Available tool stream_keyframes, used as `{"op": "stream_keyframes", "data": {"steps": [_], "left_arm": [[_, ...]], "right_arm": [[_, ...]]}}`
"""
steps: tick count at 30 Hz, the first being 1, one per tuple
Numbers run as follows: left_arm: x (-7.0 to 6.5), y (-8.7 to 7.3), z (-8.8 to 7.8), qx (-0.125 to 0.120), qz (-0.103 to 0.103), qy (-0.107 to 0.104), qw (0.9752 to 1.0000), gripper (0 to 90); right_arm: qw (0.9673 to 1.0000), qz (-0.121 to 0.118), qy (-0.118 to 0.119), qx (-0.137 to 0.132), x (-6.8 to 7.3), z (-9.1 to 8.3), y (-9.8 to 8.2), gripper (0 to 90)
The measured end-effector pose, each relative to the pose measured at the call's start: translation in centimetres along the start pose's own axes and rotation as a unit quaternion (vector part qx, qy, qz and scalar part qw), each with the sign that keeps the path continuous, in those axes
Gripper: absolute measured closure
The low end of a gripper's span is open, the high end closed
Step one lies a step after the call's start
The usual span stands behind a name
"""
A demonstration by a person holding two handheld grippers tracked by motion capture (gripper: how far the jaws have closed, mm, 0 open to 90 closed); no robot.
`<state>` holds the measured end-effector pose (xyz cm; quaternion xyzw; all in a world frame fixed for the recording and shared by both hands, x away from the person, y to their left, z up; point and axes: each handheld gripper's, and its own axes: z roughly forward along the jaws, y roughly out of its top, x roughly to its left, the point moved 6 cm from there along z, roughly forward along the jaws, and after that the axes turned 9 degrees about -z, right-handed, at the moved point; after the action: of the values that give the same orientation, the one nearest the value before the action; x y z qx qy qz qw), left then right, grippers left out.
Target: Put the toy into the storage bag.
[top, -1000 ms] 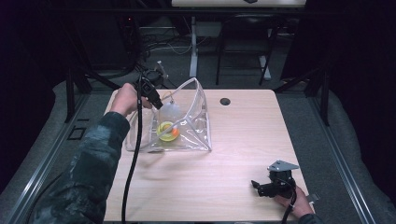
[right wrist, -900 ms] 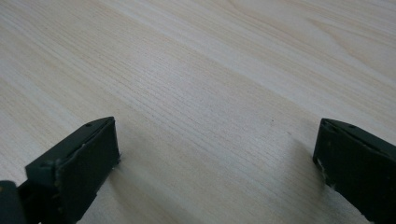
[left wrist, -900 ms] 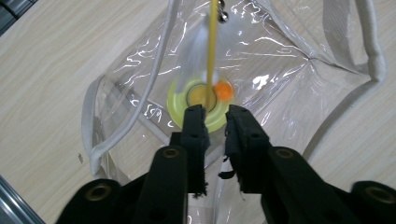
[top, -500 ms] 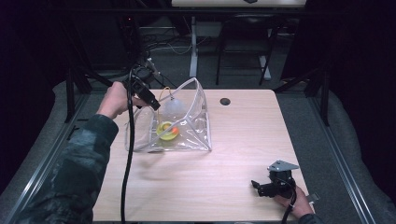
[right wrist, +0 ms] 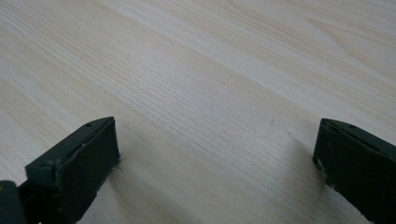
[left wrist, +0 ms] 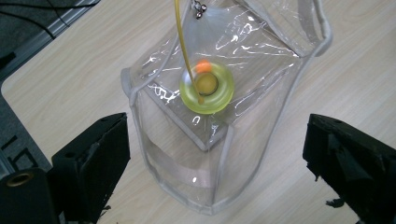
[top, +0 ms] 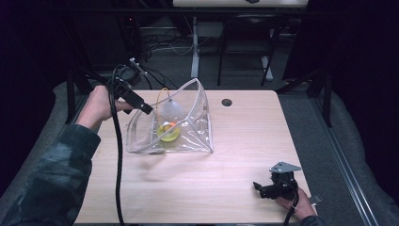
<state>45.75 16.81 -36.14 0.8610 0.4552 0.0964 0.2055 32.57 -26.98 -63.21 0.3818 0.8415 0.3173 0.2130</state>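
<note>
Hovering wide-jawed over the clear bag, left gripper; yellow ring inside; right gripper likewise wide-jawed on table.

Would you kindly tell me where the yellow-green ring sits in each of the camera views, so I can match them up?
High view: the yellow-green ring lies left of centre, inside the clear plastic bag.
Left gripper view: the ring is just above centre, seen through the bag, with a yellow cord running down to it.
Right gripper view: bare wooden table; no ring here.
Shared landmark: the light wood tabletop.
</note>
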Motion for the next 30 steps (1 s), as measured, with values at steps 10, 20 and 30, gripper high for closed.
{"op": "stream_keyframes", "data": {"steps": [10, 20, 30], "left_arm": [[0.7, -3.0, -1.9, -0.014, -0.009, 0.007, 0.9998, 2.1], [1.7, -6.3, -2.0, -0.022, -0.026, 0.010, 0.9994, 0.0], [2.4, -9.7, -0.1, -0.021, -0.042, 0.012, 0.9988, 0.0]], "right_arm": [[1.0000, 0.000, 0.000, 0.000, 0.0, 0.0, 0.0, 0.0], [1.0000, 0.000, 0.000, 0.000, 0.0, 0.0, 0.0, 0.0], [1.0000, 0.000, 0.000, 0.000, 0.0, 0.0, 0.0, 0.0]]}}
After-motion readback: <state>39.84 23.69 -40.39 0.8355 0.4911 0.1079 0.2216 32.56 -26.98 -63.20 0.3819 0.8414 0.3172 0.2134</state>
